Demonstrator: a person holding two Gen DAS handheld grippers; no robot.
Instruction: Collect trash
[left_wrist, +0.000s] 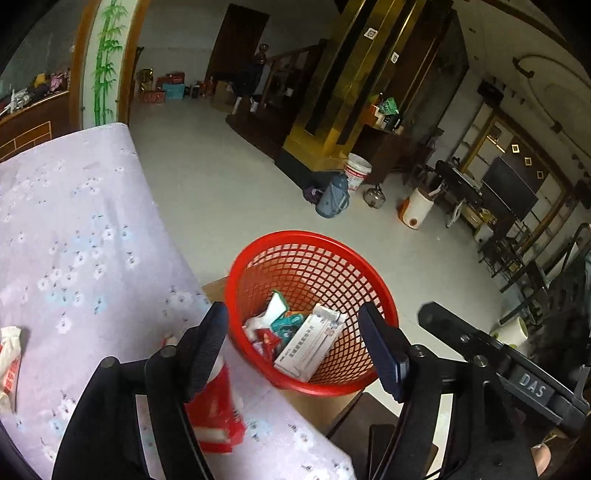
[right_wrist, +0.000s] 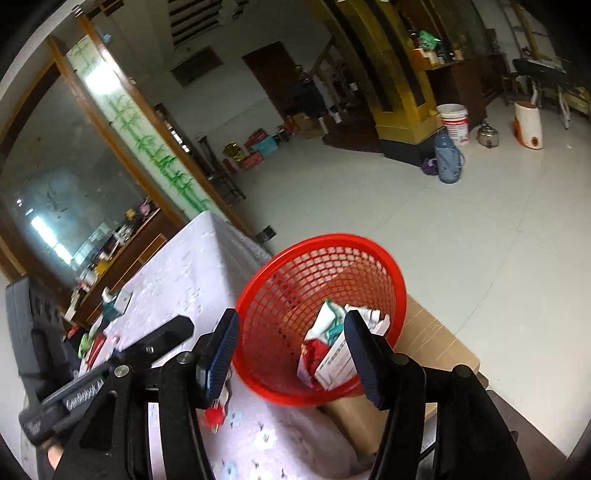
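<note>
Fingers spread over the basket; only left view shows the white box fully.

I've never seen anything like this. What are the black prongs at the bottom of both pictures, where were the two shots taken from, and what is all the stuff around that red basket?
No robot here: a person holds a two-fingered grabbing tool in each hand, and each tool has a wide-angle camera looking out along its fingers. The prongs are those fingers. One picture looks from the left gripper, the other from the right gripper. Both stand open and hold nothing.

Ahead of both is a red mesh basket serving as the bin, resting on a cardboard box beside a table with a flowered cloth. In the basket lie a white carton and some crumpled wrappers.

On the cloth there is trash not yet collected: a red packet just behind the left tool's finger, and a white wrapper at the picture's left edge. The right view shows more small items at the far end, too blurred to name.
</note>
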